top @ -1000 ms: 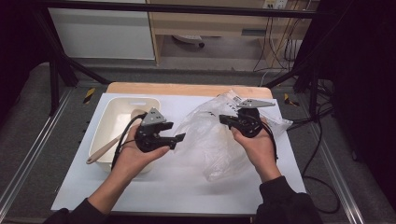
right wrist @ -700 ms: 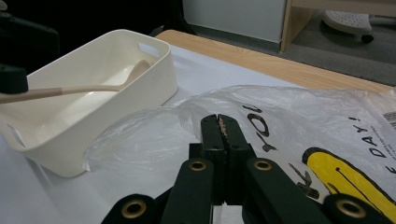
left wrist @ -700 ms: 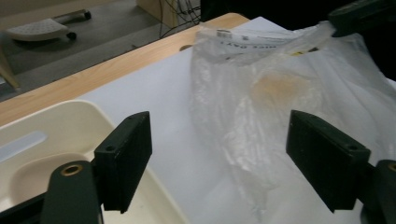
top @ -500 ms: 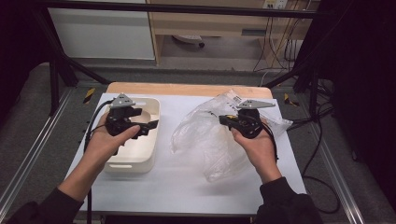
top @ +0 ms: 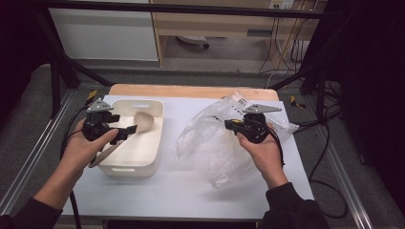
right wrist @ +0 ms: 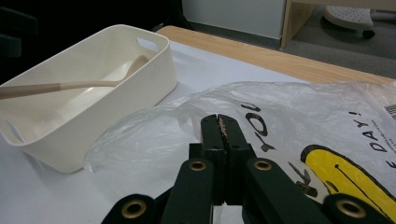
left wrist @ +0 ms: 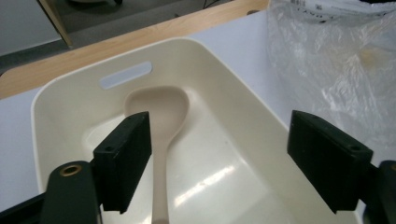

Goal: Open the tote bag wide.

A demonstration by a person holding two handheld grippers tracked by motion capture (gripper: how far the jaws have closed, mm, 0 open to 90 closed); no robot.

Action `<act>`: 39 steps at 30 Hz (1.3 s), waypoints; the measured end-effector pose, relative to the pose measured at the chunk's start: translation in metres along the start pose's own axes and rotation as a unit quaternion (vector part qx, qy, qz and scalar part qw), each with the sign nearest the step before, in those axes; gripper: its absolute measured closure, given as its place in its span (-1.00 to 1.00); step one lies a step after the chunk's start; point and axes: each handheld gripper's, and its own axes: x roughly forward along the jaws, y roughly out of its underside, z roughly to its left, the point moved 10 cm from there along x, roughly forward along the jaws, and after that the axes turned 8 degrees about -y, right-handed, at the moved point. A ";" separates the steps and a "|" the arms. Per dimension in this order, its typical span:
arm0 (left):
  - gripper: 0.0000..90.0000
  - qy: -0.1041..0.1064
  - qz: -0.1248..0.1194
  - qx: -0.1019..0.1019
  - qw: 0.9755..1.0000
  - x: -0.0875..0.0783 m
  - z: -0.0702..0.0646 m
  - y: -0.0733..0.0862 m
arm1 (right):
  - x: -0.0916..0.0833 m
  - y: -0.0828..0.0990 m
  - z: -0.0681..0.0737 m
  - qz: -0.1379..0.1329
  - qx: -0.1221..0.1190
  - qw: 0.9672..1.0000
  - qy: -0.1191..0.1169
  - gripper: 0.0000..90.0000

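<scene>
Right now the biggest thing in front of the person is the white table top (top: pixel 191 191), with a wooden board (top: pixel 191 90) showing along its far edge. On the right half lies a crumpled clear plastic bag (top: pixel 215 143), printed with black letters and a yellow patch, its mouth turned toward the middle of the table. On the left half, well apart from the bag, stands a cream plastic bin (top: pixel 143 164) with slot handles in its end walls. Inside the bin rests a beige spoon (top: pixel 143 120): the bowl lies against the far end wall, and the handle runs back toward the person and sticks out over the near left rim.

The left gripper (top: pixel 128 132) hangs over the near part of the bin, held in the person's left hand (top: pixel 86 148). Its jaws have just been opening and stand spread wide; in the left gripper view the spoon's handle passes between them, close to one pad (left wrist: pixel 123 163), and I cannot tell from here whether it brushes it. Nothing is being pinched there.

The right gripper (top: pixel 229 125), in the person's right hand (top: pixel 260 150), sits at the top of the bag. Its jaws are pressed tight together, and in the right gripper view the thin film of the bag's edge is caught between them.
</scene>
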 end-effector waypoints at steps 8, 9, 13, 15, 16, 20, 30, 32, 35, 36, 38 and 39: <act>-0.48 -0.007 0.004 -0.016 1.000 -0.007 0.015 0.014 | 0.000 0.001 -0.001 0.001 -0.002 1.000 0.001 1.00; -0.48 -0.006 0.004 -0.019 1.000 -0.008 0.016 0.015 | 0.001 0.001 -0.001 0.001 -0.002 1.000 0.001 1.00; -0.50 -0.005 0.008 -0.022 1.000 -0.009 0.018 0.021 | 0.002 0.002 -0.001 0.004 0.001 1.000 0.001 1.00; -0.51 -0.003 0.011 -0.022 1.000 -0.009 0.017 0.024 | 0.003 0.002 0.000 0.003 0.001 1.000 0.001 1.00; -0.52 -0.004 0.013 -0.020 1.000 -0.009 0.018 0.026 | 0.003 0.002 0.000 0.004 0.000 1.000 0.000 1.00; -0.53 -0.005 0.018 -0.017 1.000 -0.011 0.018 0.032 | 0.003 0.003 0.000 0.004 0.001 1.000 -0.001 1.00; -0.45 -0.011 0.022 -0.007 1.000 -0.013 0.019 0.042 | 0.004 0.006 0.000 0.007 0.002 1.000 -0.002 1.00; -0.45 -0.012 0.022 -0.006 1.000 -0.014 0.021 0.043 | 0.004 0.006 -0.001 0.007 0.001 1.000 -0.001 1.00; -0.43 -0.013 0.021 -0.005 1.000 -0.016 0.021 0.044 | 0.004 0.007 -0.001 0.009 0.002 1.000 -0.001 1.00; -0.43 -0.014 0.020 -0.006 1.000 -0.016 0.021 0.044 | 0.004 0.008 -0.001 0.009 0.002 1.000 -0.001 1.00; -0.42 -0.013 0.020 -0.004 1.000 -0.016 0.021 0.044 | 0.005 0.008 -0.001 0.009 0.003 1.000 -0.001 1.00; -0.41 -0.013 0.022 -0.002 1.000 -0.016 0.021 0.045 | 0.005 0.009 -0.001 0.009 0.003 1.000 -0.002 1.00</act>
